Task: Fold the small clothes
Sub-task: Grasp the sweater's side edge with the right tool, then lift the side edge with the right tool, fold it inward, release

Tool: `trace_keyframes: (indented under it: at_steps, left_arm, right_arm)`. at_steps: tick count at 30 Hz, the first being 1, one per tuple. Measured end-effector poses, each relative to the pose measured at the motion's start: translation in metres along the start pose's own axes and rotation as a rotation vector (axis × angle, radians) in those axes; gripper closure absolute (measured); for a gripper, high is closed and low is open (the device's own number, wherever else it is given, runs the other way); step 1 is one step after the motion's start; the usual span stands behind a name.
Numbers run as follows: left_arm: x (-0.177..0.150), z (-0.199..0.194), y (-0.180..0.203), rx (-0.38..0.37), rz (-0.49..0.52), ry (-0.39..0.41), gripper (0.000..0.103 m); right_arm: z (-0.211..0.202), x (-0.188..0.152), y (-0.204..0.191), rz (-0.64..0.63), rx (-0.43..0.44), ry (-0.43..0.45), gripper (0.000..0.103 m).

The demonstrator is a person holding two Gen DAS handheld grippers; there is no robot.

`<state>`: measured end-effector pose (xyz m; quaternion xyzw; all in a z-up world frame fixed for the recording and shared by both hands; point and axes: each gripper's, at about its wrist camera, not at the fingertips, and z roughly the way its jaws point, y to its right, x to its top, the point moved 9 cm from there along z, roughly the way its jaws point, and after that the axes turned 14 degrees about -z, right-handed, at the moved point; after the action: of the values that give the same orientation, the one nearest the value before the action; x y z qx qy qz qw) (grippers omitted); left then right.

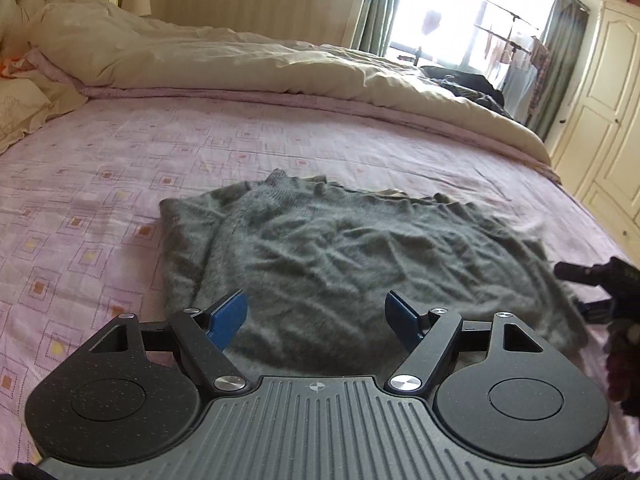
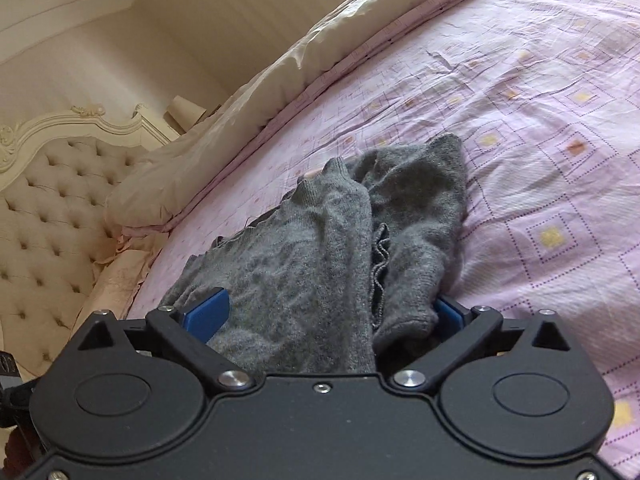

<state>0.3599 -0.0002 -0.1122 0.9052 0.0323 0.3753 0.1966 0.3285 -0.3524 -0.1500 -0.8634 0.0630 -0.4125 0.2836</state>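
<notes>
At about nine o'clock in my left wrist view the bed sheet [image 1: 120,168] spreads out, thin pink cotton printed with nested squares, faintly creased. At the centre lies the grey sweater [image 1: 340,248], a fuzzy fine knit, roughly rectangular, rumpled into many shallow ridges, with one side doubled over in a long soft fold at its nine o'clock edge and a ribbed band along its twelve o'clock edge. Beyond it, from ten to two o'clock, a puffy cream duvet [image 1: 224,60] is heaped in a long roll. At three o'clock stand cream panelled wardrobe doors [image 1: 600,120].

My left gripper [image 1: 316,320] hovers at six o'clock just above the sweater's near edge, tilted slightly down, its blue pads spread wide with nothing between them. My right gripper [image 1: 588,276] shows at the three o'clock edge of this view as a dark blurred shape at the sweater's side.

In my right wrist view a tufted cream headboard [image 2: 52,200] with a carved frame sits at nine o'clock. My right gripper [image 2: 332,316] is rolled to one side, low over the bed, its fingers apart with bunched folds of the sweater [image 2: 320,248] filling the gap between them; whether the pads press it I cannot tell.
</notes>
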Motion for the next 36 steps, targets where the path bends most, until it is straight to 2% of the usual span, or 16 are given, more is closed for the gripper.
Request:
trace_keyframes:
  at_steps: [4, 7, 12, 14, 16, 17, 18, 19, 20, 25, 29, 32, 36]
  left_arm:
    - [0.017, 0.024, 0.030, -0.029, -0.007, -0.086, 0.028]
    - [0.014, 0.055, 0.044, -0.020, -0.020, -0.165, 0.028]
    - [-0.005, 0.094, 0.045, 0.041, 0.001, -0.204, 0.029]
    - [-0.009, 0.098, 0.046, 0.065, 0.041, -0.178, 0.029]
    - [-0.013, 0.100, 0.050, 0.096, 0.097, -0.173, 0.029]
    - [-0.015, 0.101, 0.052, 0.107, 0.117, -0.171, 0.028]
    - [-0.017, 0.102, 0.053, 0.115, 0.133, -0.166, 0.028]
    - [-0.018, 0.102, 0.053, 0.114, 0.134, -0.161, 0.028]
    - [-0.018, 0.102, 0.052, 0.107, 0.127, -0.155, 0.028]
    - [-0.015, 0.092, 0.047, 0.057, 0.096, -0.150, 0.030]
    - [-0.001, 0.061, 0.030, 0.026, -0.014, -0.122, 0.033]
    - [0.002, 0.033, 0.007, 0.033, -0.050, -0.085, 0.033]
    - [-0.003, 0.003, -0.032, 0.080, -0.071, -0.069, 0.033]
  right_arm:
    - [0.002, 0.003, 0.004, 0.024, 0.018, 0.000, 0.000]
    - [0.002, 0.003, 0.004, 0.015, 0.030, -0.002, 0.000]
    - [0.006, 0.003, 0.001, -0.021, 0.042, -0.009, 0.000]
    - [0.009, 0.004, 0.000, -0.047, 0.033, -0.019, 0.007]
    - [0.013, 0.003, 0.001, -0.043, 0.025, -0.034, 0.035]
    - [0.014, 0.002, 0.004, -0.020, 0.022, -0.036, 0.040]
    - [0.015, 0.002, 0.007, 0.006, 0.023, -0.035, 0.051]
    - [0.016, 0.001, 0.010, 0.026, 0.013, -0.039, 0.070]
    - [0.016, 0.000, 0.013, 0.034, -0.015, -0.042, 0.074]
    - [0.013, 0.010, -0.008, -0.069, -0.119, -0.050, 0.075]
    - [0.015, 0.027, -0.039, -0.159, -0.187, -0.076, 0.075]
    - [0.021, 0.041, -0.073, -0.218, -0.188, -0.081, 0.076]
    - [0.038, 0.052, -0.127, -0.294, -0.153, -0.093, 0.076]
